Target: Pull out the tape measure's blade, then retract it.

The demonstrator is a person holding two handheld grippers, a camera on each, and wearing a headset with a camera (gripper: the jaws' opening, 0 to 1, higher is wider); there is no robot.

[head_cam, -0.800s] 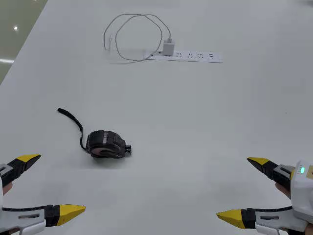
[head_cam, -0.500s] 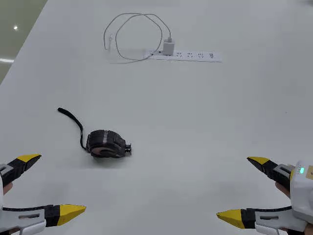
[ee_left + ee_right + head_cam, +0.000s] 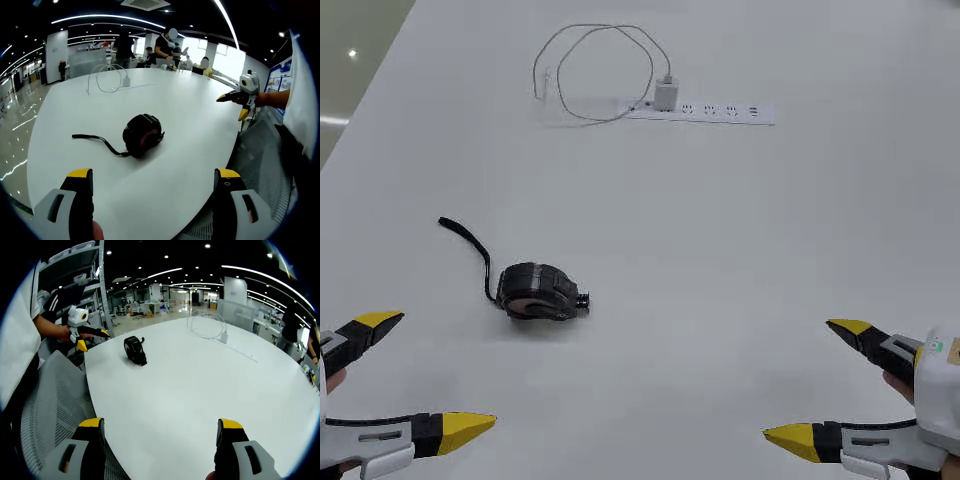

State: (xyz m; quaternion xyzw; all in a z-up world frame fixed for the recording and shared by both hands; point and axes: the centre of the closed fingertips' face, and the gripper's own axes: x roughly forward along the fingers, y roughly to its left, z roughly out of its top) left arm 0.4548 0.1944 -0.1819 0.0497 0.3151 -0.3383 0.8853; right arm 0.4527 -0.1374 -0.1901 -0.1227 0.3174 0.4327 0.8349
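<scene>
The yellow-tipped left hand-held gripper [image 3: 425,375] and the right hand-held gripper [image 3: 815,382] hover released, jaws wide, probably ready to reach. At 2 o'clock from the left one, well apart, the black rounded tape measure [image 3: 535,292] lies on the white desk [image 3: 720,250] — blade mouth towards 3 o'clock, long axis 9 to 3.

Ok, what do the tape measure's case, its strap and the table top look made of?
Tape measure case: dark, matte, likely rubber-coated plastic, reddish round side face. Strap: black, limp, lying curved, probably woven cord. Table: smooth white, faint sheen, likely laminate.
</scene>
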